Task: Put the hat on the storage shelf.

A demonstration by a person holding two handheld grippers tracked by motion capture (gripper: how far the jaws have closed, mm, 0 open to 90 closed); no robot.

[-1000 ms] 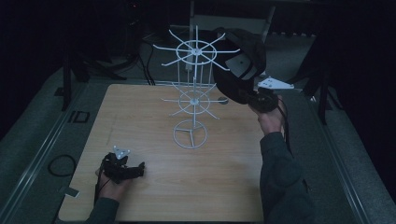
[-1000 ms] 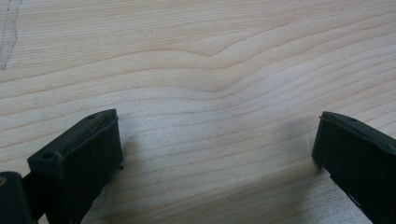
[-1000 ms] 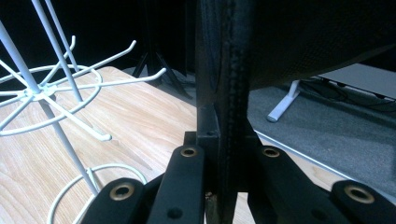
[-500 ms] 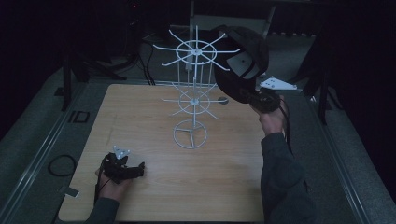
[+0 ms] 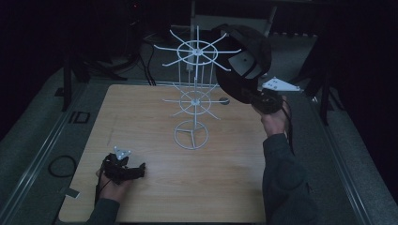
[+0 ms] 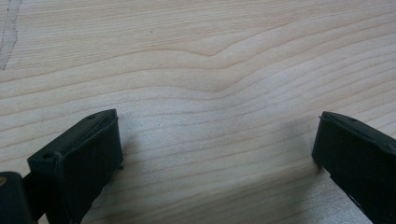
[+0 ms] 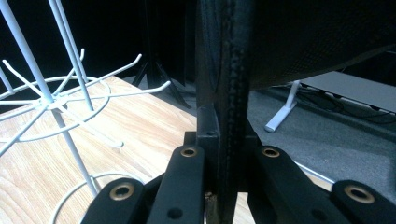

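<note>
- The counter [image 5: 155,197] is a pale wooden top with clear grain, ringed by dark grey floor; from my high view its near half lies bare apart from my left hand.
- A white wire rack [image 5: 193,96] stands upright on the far middle of the counter: a round ring base, one thin pole, and two tiers of spoke-like hooks, the upper tier wider than the lower.
- A black cap [image 5: 244,65] hangs in the air at the rack's right side, near the tips of the upper hooks; I cannot tell whether it touches any of them. Its pale inner lining faces the high camera.
- My right claw [image 5: 256,98] is raised above the counter's far right edge and is pressed together on the cap; in the right gripper view the cap's stitched edge [image 7: 231,93] runs up between the two black jaws, pinched tight.
- The grey three-cornered plate [image 5: 280,85] on that claw sits just right of the cap, with my right hand [image 5: 274,117] and dark sleeve below it.
- My left claw [image 5: 124,169] rests low at the near left of the counter in my left hand [image 5: 112,185]. In the left gripper view its jaws are spread wide with bare wood grain between them, gripping nothing.
</note>
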